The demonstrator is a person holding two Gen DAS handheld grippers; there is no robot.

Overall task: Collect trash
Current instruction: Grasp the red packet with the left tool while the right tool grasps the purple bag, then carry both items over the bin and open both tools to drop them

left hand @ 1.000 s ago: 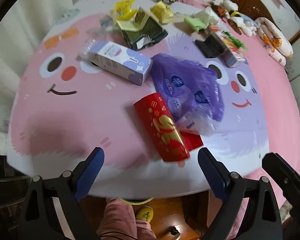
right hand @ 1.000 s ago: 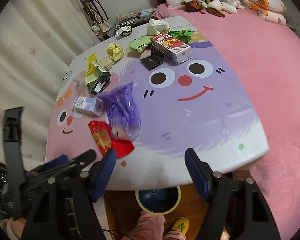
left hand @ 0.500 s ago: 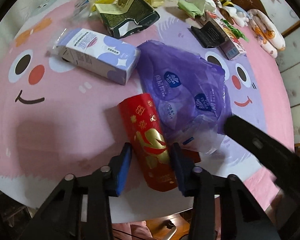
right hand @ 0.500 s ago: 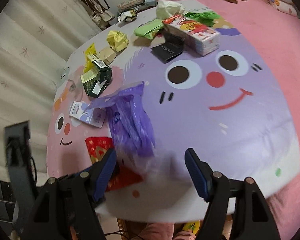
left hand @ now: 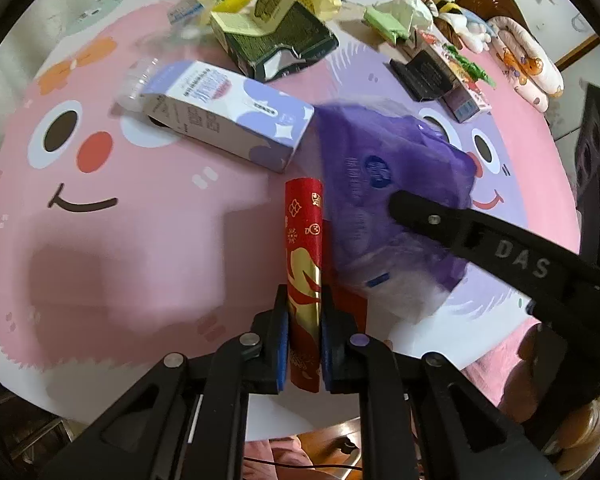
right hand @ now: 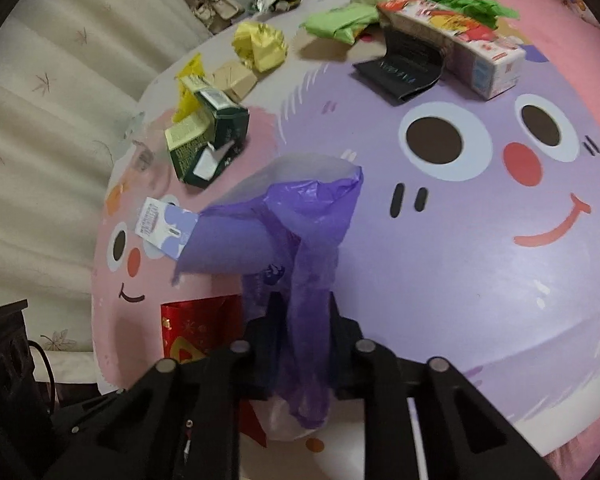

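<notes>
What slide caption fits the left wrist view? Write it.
Left gripper shut on red-and-gold paper packet beside crumpled purple plastic bag.

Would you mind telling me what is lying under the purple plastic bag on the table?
A flat red sheet pokes out beneath the purple plastic bag, beside the red and gold box. How far it reaches, and anything else underneath, is covered by the bag.

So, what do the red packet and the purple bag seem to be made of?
Red packet: probably glossy card or coated paper, since its gold print shines and it keeps a flat shape. Purple bag: thin plastic film, as it looks half see-through and bunches into soft folds.
</notes>
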